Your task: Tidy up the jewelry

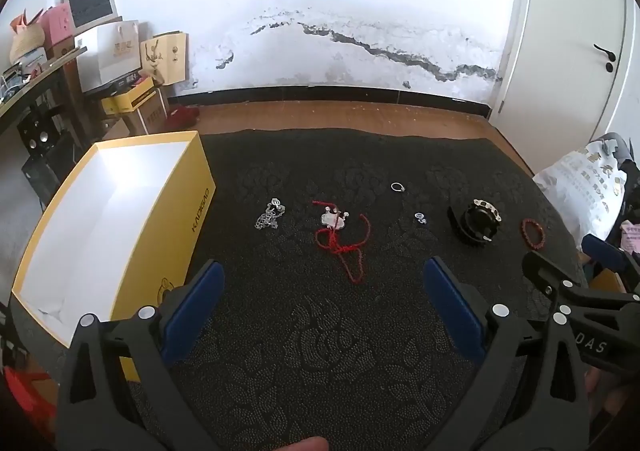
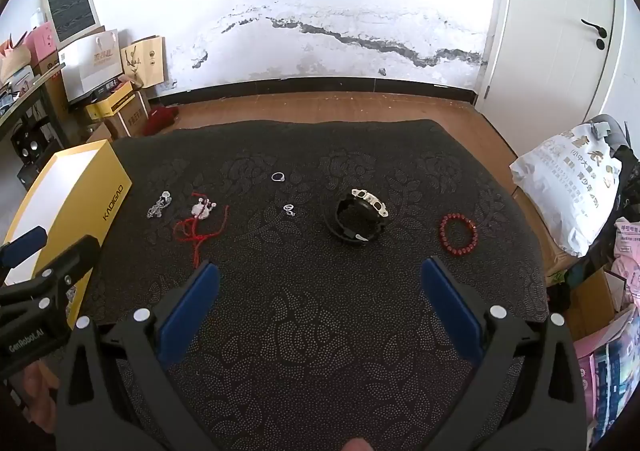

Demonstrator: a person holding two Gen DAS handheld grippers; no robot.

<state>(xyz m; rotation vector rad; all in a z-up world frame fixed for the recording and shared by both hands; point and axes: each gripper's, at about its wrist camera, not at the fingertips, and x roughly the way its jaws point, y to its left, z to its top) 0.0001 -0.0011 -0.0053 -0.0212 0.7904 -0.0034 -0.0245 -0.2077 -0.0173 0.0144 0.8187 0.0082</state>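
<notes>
Jewelry lies on a dark patterned cloth [image 1: 320,331]: a silver chain [image 1: 271,215], a red cord necklace with a silver pendant [image 1: 340,235], a ring [image 1: 397,187], a small silver earring [image 1: 420,217], a black watch [image 1: 476,223] and a red bead bracelet [image 1: 533,233]. An open yellow box [image 1: 116,211] with a white, empty inside stands at the left. My left gripper [image 1: 324,283] is open and empty, near the cord necklace. My right gripper [image 2: 320,283] is open and empty, short of the watch [image 2: 358,221] and the bracelet [image 2: 459,232].
The cloth's far edge meets a wooden floor [image 1: 340,115] and a cracked white wall. Stacked boxes and bags [image 1: 120,63] stand at the back left. A white printed bag [image 2: 568,187] and packages sit off the cloth's right edge. A white door [image 2: 560,31] is at the right.
</notes>
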